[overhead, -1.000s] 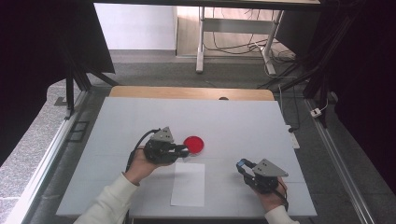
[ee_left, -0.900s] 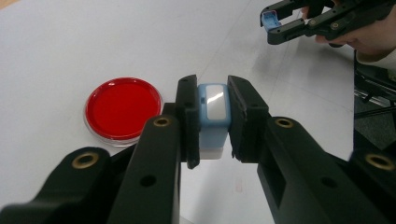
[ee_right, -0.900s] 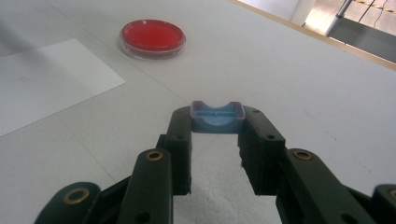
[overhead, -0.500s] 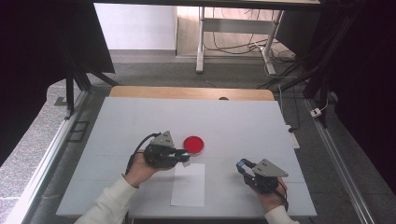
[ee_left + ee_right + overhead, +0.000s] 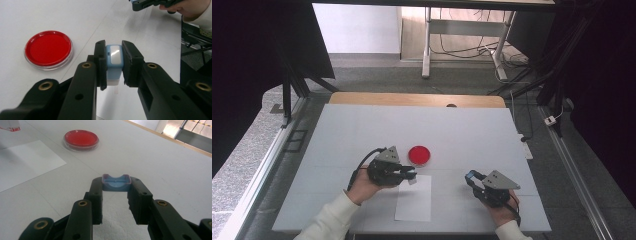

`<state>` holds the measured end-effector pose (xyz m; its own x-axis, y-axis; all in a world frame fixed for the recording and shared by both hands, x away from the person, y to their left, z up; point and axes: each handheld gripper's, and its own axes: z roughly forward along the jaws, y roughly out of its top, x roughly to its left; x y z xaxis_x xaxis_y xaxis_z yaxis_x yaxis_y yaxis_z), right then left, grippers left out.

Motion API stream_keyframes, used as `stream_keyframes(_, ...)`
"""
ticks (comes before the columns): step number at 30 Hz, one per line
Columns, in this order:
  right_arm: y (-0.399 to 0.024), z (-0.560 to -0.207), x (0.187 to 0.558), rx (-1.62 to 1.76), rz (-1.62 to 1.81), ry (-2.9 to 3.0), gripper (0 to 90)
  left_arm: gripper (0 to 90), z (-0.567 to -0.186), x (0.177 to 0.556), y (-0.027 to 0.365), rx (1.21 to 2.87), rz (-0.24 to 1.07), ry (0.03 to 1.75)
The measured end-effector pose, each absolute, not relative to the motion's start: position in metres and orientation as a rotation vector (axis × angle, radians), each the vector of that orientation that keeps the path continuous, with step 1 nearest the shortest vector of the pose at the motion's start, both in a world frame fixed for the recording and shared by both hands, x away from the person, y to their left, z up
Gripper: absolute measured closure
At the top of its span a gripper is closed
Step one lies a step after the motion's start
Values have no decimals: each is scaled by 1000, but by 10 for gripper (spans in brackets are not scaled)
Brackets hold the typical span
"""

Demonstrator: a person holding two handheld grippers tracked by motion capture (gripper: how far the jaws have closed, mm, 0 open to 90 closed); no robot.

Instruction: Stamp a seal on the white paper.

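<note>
On the white table point(image 5: 362, 125), we clamp a small blue-and-white stamp point(image 5: 114, 63) between the left gripper's point(image 5: 114, 65) jaws, above the paper sheet point(image 5: 414, 197). The right gripper point(image 5: 116, 185) pinches a blue cap point(image 5: 116, 183) at its jaw tips. The red dish point(image 5: 48, 49) lies left of the left jaws.

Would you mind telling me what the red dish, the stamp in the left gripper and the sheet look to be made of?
Red dish: probably clear glossy plastic, going by its see-through rim; the red filling looks matte.
Stamp: light blue and white plastic, likely smooth, with a bright glare on its top face.
Sheet: seemingly plain matte white paper, thin and flat on the table.
</note>
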<state>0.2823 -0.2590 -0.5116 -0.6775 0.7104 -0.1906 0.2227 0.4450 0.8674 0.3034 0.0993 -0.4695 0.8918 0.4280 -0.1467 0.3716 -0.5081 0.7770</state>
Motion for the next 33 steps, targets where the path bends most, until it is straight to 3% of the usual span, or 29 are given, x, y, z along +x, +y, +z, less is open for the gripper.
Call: stream_keyframes(33,-259,-512,282,781,1177,2161,654,745,-491,295,88,2182,46,563)
